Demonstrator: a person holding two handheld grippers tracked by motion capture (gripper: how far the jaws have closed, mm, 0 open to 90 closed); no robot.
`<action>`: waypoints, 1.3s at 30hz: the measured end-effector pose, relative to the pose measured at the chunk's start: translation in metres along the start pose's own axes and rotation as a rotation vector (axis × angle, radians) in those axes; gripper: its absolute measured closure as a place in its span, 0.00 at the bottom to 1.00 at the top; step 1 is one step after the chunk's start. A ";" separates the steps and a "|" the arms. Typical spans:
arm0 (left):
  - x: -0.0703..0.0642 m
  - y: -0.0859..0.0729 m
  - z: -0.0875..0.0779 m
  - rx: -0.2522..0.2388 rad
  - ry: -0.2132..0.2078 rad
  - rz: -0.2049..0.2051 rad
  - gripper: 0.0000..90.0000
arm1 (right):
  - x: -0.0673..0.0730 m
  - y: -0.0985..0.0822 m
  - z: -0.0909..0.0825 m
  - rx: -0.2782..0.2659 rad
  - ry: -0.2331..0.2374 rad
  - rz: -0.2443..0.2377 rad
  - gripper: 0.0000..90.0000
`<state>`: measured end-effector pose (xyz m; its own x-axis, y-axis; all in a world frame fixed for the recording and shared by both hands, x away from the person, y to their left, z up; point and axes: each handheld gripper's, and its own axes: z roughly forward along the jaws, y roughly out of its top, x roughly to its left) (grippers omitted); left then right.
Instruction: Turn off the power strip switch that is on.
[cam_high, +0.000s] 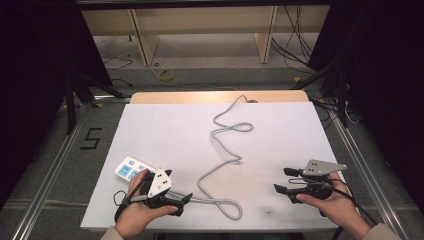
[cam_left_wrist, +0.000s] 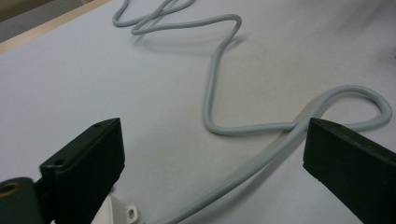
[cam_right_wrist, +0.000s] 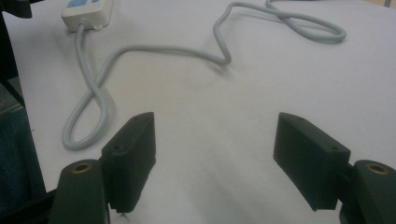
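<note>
Two grippers rest low at the near edge of the white table (cam_high: 150, 125), both with jaws spread wide and gripping nothing. From the high view, the left gripper (cam_high: 181, 202) sits just over the white power strip (cam_high: 131, 169), whose grey cord (cam_high: 220, 165) snakes away across the table to its far edge; the right gripper (cam_high: 286, 180) lies well apart from both. Its own view shows the cord's exit from the strip (cam_right_wrist: 87, 13) — and the near loop (cam_right_wrist: 86, 116). Strip markings are too small to read; a floor marking (cam_high: 92, 138) resembles a "5".
</note>
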<state>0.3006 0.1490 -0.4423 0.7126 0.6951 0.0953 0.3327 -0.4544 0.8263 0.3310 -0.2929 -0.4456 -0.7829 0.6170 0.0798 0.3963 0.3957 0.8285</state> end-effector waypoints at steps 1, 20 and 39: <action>0.000 0.000 0.000 -0.001 0.001 0.001 0.07 | 0.000 0.000 0.000 0.000 0.000 0.001 0.33; 0.015 0.005 -0.008 -0.036 0.094 -0.066 0.73 | 0.002 0.001 0.002 0.006 0.010 -0.009 0.33; 0.038 0.010 -0.009 -0.019 0.150 -0.094 1.00 | 0.003 0.001 0.003 0.015 0.013 -0.009 0.33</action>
<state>0.3251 0.1762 -0.4257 0.5785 0.8098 0.0980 0.3802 -0.3740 0.8459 0.3308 -0.2884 -0.4459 -0.7927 0.6044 0.0795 0.3963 0.4119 0.8205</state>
